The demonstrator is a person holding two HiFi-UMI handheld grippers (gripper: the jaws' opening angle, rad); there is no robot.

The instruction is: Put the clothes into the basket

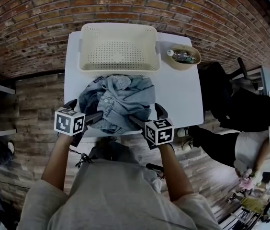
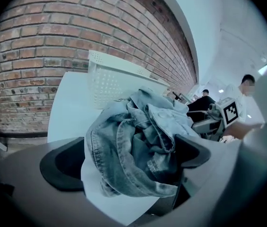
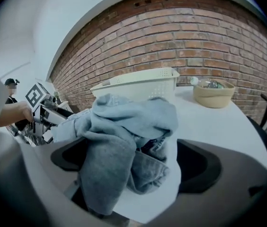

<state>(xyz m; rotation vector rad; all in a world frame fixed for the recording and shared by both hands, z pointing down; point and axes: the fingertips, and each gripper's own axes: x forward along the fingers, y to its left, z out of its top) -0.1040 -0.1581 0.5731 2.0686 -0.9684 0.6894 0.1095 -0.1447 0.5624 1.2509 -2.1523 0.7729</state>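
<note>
Within wide-spread left claw [image 2: 129,157], denim clothes [image 2: 143,126]

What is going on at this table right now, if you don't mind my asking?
A person is working at a white table with a handheld gripper in each hand. The left gripper and the right gripper both stand open at the near side of a crumpled pile of denim clothes, with cloth between their jaws but not clamped. The cream basket just beyond the pile is empty, so nothing has gone in yet.
</note>
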